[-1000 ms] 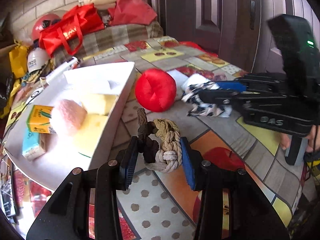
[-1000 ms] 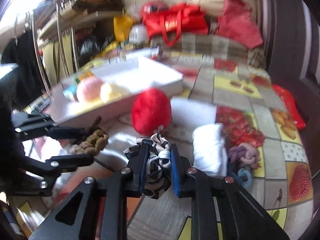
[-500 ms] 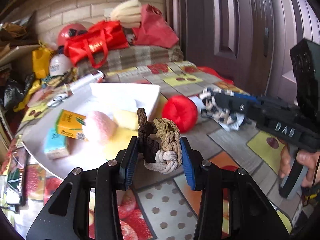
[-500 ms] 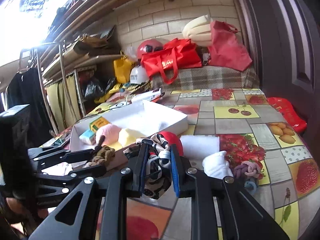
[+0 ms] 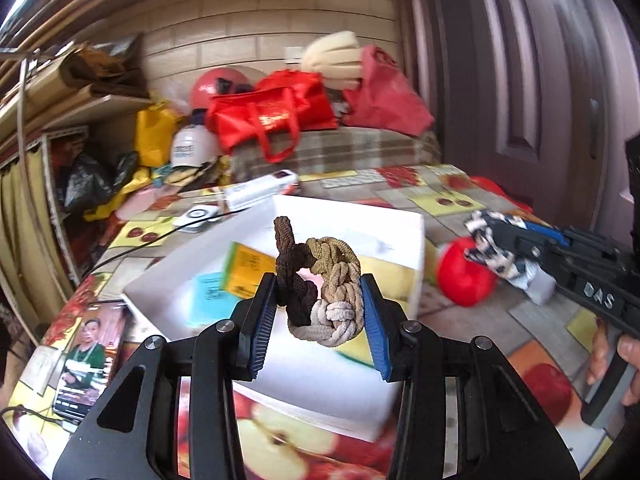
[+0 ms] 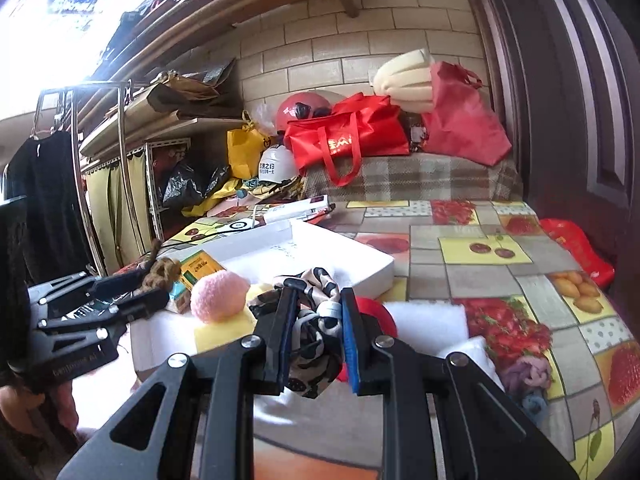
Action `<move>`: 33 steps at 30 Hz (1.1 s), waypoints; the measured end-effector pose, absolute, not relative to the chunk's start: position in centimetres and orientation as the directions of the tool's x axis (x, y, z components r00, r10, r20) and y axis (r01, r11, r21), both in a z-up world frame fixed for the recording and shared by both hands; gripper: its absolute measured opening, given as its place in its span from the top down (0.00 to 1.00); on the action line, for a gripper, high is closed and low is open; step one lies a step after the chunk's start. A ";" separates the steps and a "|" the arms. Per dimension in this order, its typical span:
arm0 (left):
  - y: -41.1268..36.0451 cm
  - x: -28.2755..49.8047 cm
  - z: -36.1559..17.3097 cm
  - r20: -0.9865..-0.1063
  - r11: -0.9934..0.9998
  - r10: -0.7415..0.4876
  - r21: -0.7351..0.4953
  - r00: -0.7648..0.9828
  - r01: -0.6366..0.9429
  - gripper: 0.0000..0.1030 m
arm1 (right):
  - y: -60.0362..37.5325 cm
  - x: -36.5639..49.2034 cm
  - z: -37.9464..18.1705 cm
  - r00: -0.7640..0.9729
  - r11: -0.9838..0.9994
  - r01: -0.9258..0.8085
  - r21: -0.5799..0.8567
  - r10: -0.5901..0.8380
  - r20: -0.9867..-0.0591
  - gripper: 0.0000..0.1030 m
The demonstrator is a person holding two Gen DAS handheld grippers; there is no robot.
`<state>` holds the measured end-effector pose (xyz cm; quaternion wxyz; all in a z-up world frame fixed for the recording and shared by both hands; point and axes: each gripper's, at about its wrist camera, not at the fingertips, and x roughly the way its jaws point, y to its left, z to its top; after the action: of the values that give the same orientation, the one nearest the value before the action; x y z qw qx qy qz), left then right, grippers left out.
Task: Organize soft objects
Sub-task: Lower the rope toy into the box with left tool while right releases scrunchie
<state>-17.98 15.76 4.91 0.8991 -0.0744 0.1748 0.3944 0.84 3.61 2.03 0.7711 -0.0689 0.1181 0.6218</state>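
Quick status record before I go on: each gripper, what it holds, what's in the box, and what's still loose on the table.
left gripper: shut on braided rope knot, held above the white box
right gripper: shut on black-and-white patterned cloth
in box: pink pompom, yellow sponge, yellow carton
loose on table: red plush ball, white rolled cloth, purple knotted piece
table cover: fruit-print tablecloth

Right claw (image 6: 314, 334) clamping spotted scrunchie (image 6: 314, 344), apparently
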 end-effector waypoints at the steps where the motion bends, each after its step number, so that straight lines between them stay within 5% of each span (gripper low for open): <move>1: 16.4 -18.1 4.8 -0.384 0.671 0.683 -0.008 0.622 -0.741 0.60 | 4.0 0.6 2.0 0.194 0.211 -0.977 0.033 0.943 -0.269 0.80; 21: 23.8 -18.5 3.7 -0.470 0.578 0.714 -0.023 0.519 -0.816 0.60 | 11.7 -6.1 1.4 -0.013 -0.031 -0.998 -0.045 0.933 -0.358 0.80; 33: 26.6 -17.3 3.7 -0.496 0.549 0.722 -0.015 0.483 -0.836 0.60 | 16.5 -2.7 1.6 0.112 0.110 -0.994 -0.029 0.913 -0.393 0.80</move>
<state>-17.31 26.62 3.69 0.8515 -0.1282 0.2223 0.4573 -2.72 16.52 1.57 0.7317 -0.1443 0.1400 0.6513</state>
